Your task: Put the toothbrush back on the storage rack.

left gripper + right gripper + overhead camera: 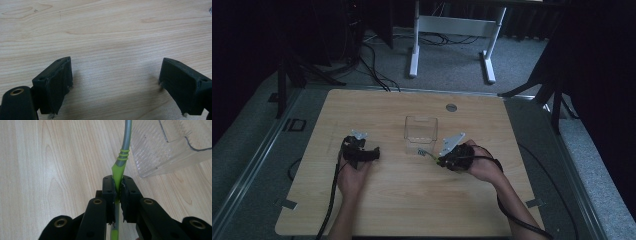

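A person at a wooden bench (412, 200) works two hand-held grippers, forearms entering from the near edge. The right gripper (118, 185) has its fingers (108, 192) pressed onto the green-and-grey handle of what looks like a toothbrush (120, 166), pinching it at the green part so that the grey shaft runs forward and out of the top of the right gripper view; its head cannot be made out there. In the high view the same gripper (438, 161) sits just beside the near right corner of a clear plastic container (421, 134), with the toothbrush tip (424, 152) lying close against the container's near wall. The left gripper (374, 154) hovers low over bare wood to the container's left, its fingers (56, 82) spread wide with nothing between them. Judging by this, the step in hand appears to be carrying the brush to the container, and the next move likely calls for raising the tip above the near wall and easing it in, since the wall stands between brush and opening. There is open bench on both sides and towards the person, so the right hand has room to lift and swing; the free left gripper is near enough to steady the light container if it slides. Beyond it the bench runs clear to a small round cable port (451, 107) near the far edge, with a white desk frame (452, 35) on the floor behind.
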{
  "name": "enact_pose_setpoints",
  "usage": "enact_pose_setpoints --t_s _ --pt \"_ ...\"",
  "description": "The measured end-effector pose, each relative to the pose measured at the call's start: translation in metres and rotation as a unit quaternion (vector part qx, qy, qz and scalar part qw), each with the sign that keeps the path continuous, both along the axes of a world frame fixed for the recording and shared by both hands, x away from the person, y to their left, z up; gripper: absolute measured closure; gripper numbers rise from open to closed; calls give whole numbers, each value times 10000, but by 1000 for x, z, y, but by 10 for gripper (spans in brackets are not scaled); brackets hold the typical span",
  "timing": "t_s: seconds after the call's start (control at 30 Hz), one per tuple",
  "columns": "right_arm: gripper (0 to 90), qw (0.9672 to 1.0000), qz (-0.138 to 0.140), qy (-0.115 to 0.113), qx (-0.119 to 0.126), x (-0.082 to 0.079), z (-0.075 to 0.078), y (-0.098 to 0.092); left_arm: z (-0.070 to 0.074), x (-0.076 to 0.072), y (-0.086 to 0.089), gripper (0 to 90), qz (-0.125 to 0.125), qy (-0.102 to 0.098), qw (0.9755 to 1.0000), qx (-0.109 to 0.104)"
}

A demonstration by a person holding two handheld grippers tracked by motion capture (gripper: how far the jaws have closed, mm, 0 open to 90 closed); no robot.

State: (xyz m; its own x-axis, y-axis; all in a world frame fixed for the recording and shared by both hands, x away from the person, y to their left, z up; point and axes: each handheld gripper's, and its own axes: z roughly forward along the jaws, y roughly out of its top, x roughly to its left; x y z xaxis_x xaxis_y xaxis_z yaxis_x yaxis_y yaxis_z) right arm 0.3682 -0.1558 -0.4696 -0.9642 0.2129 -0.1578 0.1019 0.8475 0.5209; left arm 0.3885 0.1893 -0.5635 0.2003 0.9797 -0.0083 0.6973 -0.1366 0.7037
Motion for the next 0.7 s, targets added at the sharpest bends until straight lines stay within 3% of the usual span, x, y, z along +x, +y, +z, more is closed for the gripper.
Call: enact_pose_setpoints --t_s 0.7 --pt "825 9982 -367 -69 480 1 5 -8 0 0 0 120 -2 1 10000 2"
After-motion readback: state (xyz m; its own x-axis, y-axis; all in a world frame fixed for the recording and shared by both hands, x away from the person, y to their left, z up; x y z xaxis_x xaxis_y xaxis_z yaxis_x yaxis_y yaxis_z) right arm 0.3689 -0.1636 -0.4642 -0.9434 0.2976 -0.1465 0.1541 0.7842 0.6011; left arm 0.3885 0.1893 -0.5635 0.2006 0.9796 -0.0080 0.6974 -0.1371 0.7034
